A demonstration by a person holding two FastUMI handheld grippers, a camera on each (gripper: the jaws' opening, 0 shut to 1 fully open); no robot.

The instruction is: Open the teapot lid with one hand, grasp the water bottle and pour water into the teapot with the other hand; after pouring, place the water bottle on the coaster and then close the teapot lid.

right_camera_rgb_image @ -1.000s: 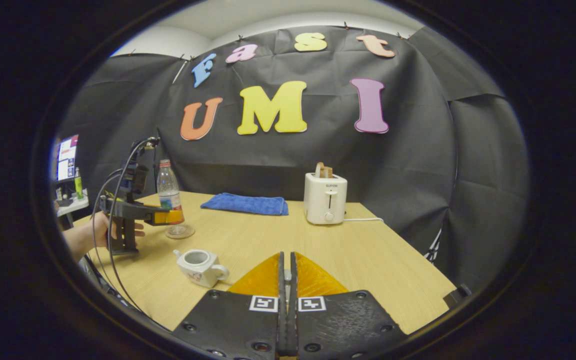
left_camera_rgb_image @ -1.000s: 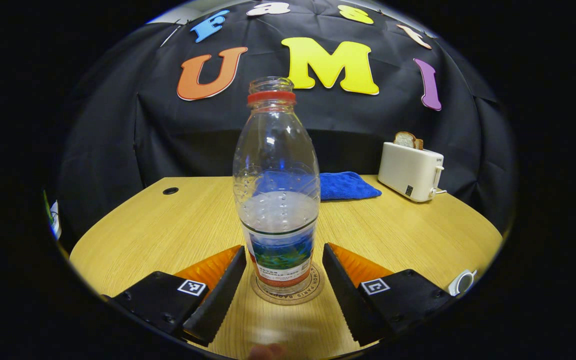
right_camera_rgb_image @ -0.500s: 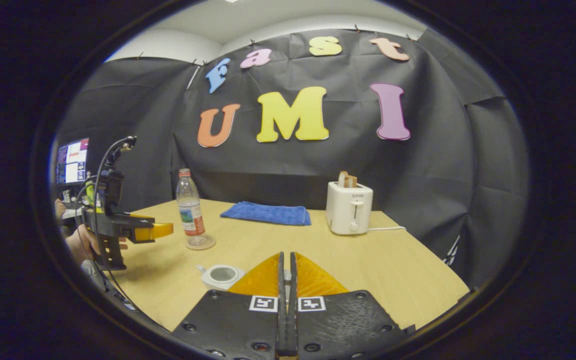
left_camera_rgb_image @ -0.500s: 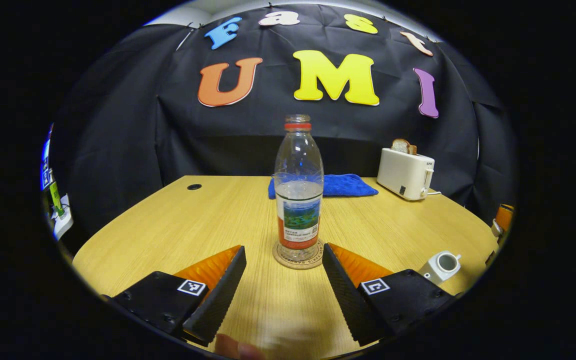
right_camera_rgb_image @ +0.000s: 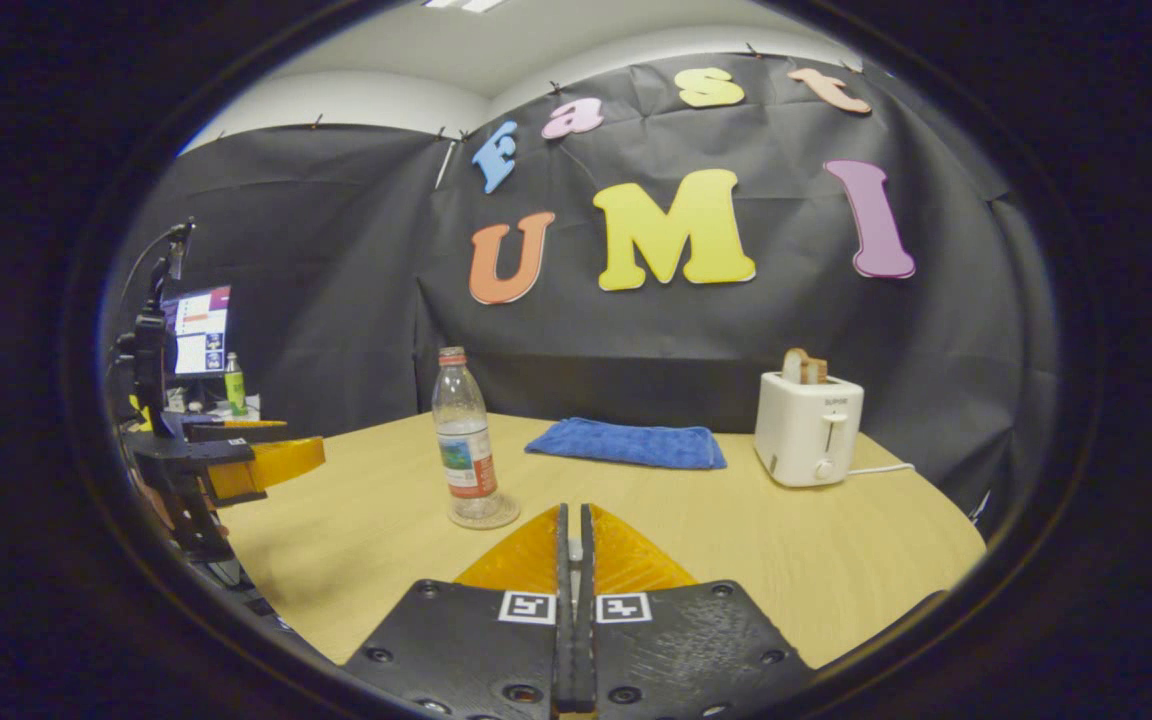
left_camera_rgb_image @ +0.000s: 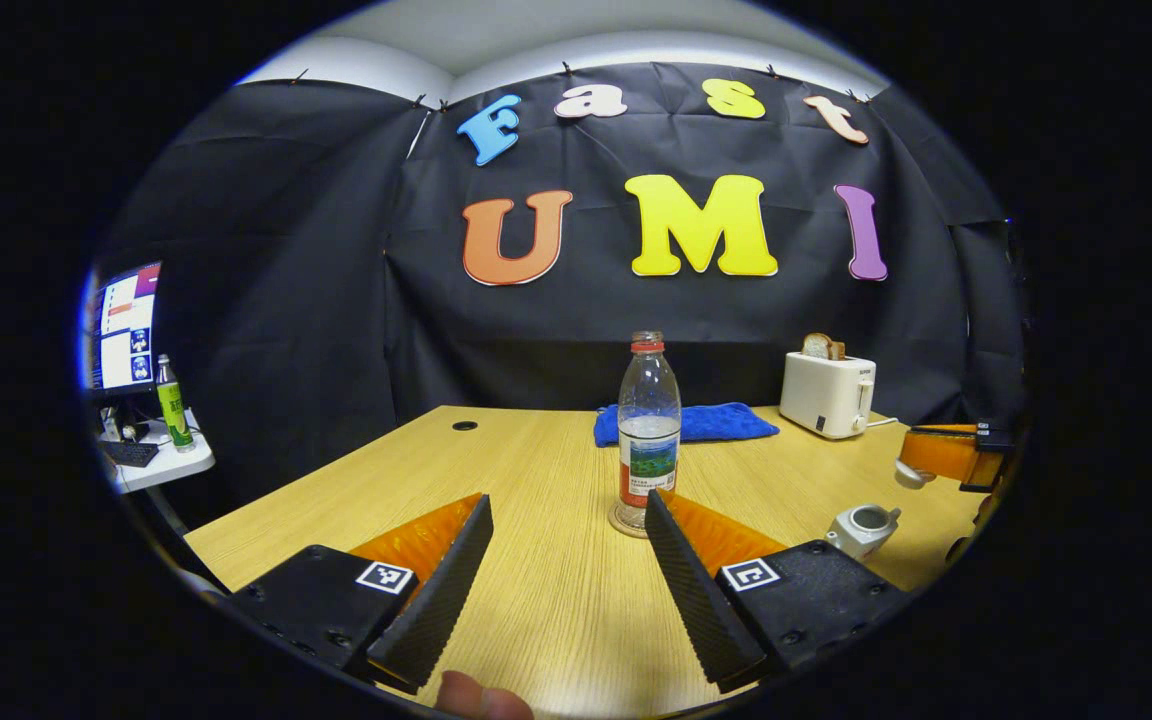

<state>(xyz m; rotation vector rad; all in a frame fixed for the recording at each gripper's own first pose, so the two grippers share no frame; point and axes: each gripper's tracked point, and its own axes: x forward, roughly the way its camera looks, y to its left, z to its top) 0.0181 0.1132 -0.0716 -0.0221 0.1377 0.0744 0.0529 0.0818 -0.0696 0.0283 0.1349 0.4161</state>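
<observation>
The clear water bottle [left_camera_rgb_image: 649, 430] with a red neck ring stands upright on the round coaster [left_camera_rgb_image: 630, 524], about a third full and uncapped. My left gripper [left_camera_rgb_image: 568, 503] is open and drawn back from it, with bare table between its fingers. The small white teapot [left_camera_rgb_image: 861, 528] sits at the right with its top open. Above it at the far right, the right gripper [left_camera_rgb_image: 946, 455] holds a small white piece, apparently the lid [left_camera_rgb_image: 907, 473]. In the right gripper view my right gripper [right_camera_rgb_image: 572, 515] is shut, with the bottle [right_camera_rgb_image: 464, 450], coaster [right_camera_rgb_image: 484, 515] and left gripper [right_camera_rgb_image: 266, 465] ahead to the left.
A blue towel [left_camera_rgb_image: 686, 423] and a white toaster [left_camera_rgb_image: 828, 395] holding bread stand at the back of the wooden table [left_camera_rgb_image: 536, 600]. Left of the table, a monitor [left_camera_rgb_image: 121, 325] and a green bottle [left_camera_rgb_image: 173, 405] are on a side stand. A fingertip [left_camera_rgb_image: 476, 698] shows at the bottom edge.
My left gripper has backed away from the bottle, which stays on the coaster, and it remains open. The right gripper stayed shut while it rose and turned left.
</observation>
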